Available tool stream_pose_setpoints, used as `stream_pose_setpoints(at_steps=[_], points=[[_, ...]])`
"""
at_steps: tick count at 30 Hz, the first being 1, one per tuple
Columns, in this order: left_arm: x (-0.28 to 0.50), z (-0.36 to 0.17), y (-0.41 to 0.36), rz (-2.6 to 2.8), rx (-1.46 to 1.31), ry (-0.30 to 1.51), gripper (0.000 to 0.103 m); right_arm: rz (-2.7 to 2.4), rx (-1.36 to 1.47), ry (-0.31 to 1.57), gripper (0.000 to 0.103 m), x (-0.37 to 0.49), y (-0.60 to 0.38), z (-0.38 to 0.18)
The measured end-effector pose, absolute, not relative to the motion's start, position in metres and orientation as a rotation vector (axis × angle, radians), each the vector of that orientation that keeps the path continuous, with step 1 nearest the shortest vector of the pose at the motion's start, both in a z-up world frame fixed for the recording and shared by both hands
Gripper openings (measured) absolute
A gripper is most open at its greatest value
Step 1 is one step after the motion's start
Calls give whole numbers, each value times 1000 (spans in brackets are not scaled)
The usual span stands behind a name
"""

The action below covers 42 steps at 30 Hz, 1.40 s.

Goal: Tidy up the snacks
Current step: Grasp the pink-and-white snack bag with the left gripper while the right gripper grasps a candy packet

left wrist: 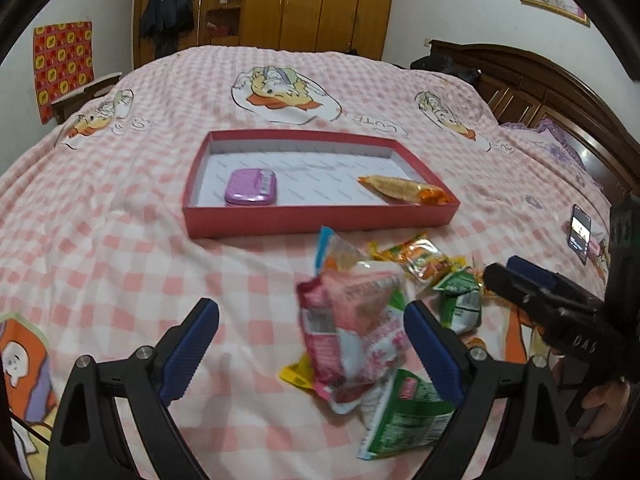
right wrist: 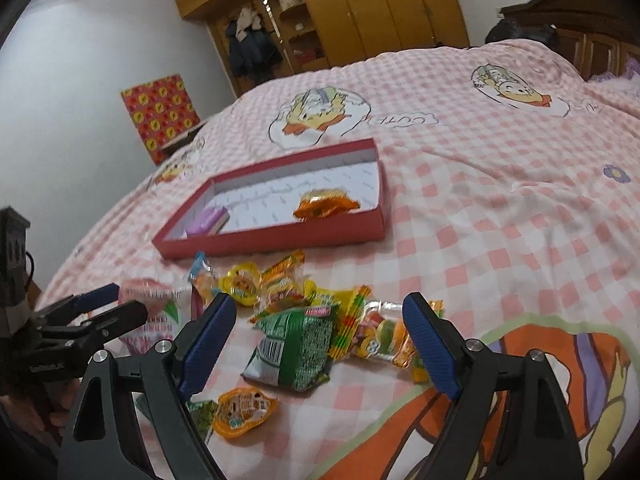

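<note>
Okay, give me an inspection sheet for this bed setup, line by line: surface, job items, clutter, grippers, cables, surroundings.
Surface: pink checked bedspread with cartoon ducks.
Job's things: red tray holding a purple tin and an orange packet; loose snack pile in front of the tray, including a green packet and a pink packet.
Clutter: phone on the bed.
Grippers: left gripper open over the pink packet; right gripper open over the green packet.
Cables: nothing seen.
Surroundings: wooden wardrobe, dark headboard.

Bare tray floor (left wrist: 316, 178) between tin (left wrist: 251, 187) and packet (left wrist: 404, 189), seemingly.
</note>
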<state>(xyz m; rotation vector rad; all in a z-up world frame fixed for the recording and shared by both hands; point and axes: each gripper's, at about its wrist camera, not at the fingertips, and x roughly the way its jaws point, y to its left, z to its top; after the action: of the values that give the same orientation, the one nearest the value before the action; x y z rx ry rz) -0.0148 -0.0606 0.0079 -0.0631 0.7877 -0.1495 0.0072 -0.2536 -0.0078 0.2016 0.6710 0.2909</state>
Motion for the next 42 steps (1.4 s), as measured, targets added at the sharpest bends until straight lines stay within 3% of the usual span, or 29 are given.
stream_pose_setpoints(at_steps=[3, 6, 9, 14, 42], points=[[-15, 5, -69, -158, -60, 789, 96, 287, 178, 670, 87, 5, -250, -9], [-17, 3, -75, -178, -38, 777, 85, 283, 177, 672, 87, 4, -250, -10], [-20, 5, -74, -178, -50, 764, 49, 303, 208, 697, 87, 9, -252, -18], [-27, 14, -65, -187, -107, 734, 37, 300, 274, 712, 87, 13, -263, -24], [-51, 36, -11, -102, -252, 609, 32, 297, 342, 733, 87, 19, -271, -31]])
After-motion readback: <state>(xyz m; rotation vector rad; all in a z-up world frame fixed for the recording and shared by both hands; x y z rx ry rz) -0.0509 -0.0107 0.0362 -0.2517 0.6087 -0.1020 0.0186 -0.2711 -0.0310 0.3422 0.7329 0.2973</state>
